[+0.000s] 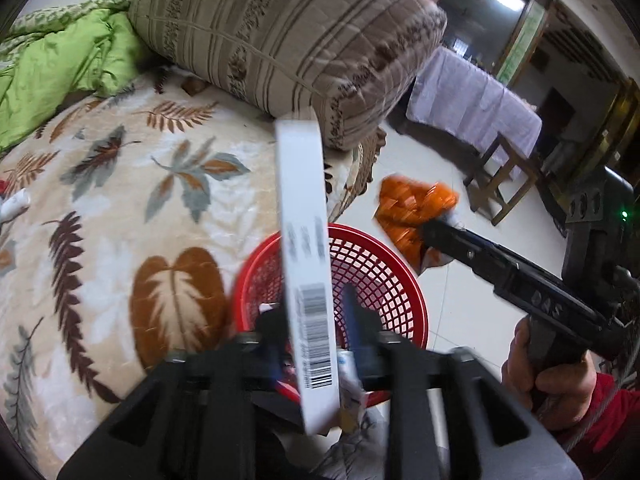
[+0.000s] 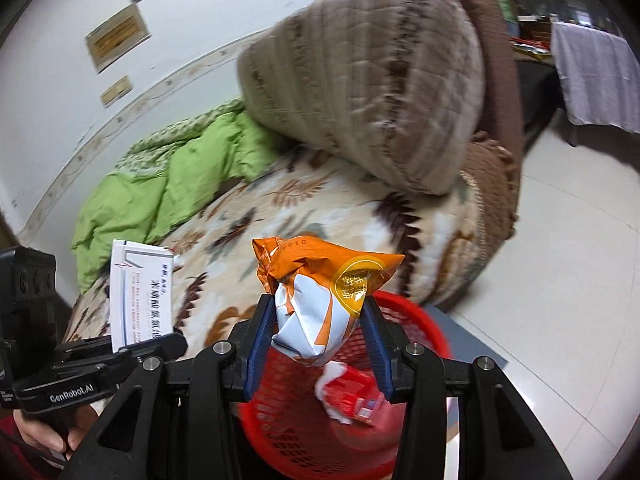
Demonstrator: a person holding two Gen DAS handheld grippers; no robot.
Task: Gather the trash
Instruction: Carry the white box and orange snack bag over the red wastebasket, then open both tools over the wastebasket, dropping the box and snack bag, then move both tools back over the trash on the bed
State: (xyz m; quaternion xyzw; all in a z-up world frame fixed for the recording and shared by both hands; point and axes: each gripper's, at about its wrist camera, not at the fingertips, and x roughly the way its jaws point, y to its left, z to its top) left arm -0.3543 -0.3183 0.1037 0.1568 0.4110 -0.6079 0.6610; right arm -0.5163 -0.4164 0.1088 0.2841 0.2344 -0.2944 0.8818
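Note:
A flat white box (image 1: 306,240) with a barcode stands edge-on between my left gripper's (image 1: 312,312) fingers. It leans on the left finger, and a gap shows beside the blue right pad (image 1: 352,320), so the jaws are open. My right gripper (image 2: 318,304) is shut on a crumpled orange and white wrapper (image 2: 320,280), with both blue pads touching it. Both grippers hang over a red mesh basket (image 1: 380,272) (image 2: 432,328) on the floor by the bed. In the basket lies a red and white packet (image 2: 352,396). From the left wrist view, the wrapper (image 1: 416,208) sits at the right gripper's (image 1: 432,228) tip.
The bed with a leaf-print blanket (image 1: 120,200) lies left of the basket. It carries a striped pillow (image 1: 280,40) and a green quilt (image 1: 60,64). A small white scrap (image 1: 16,204) lies on the blanket's far left. A wooden stool (image 1: 504,176) and a cloth-covered table (image 1: 472,104) stand beyond on the tiled floor.

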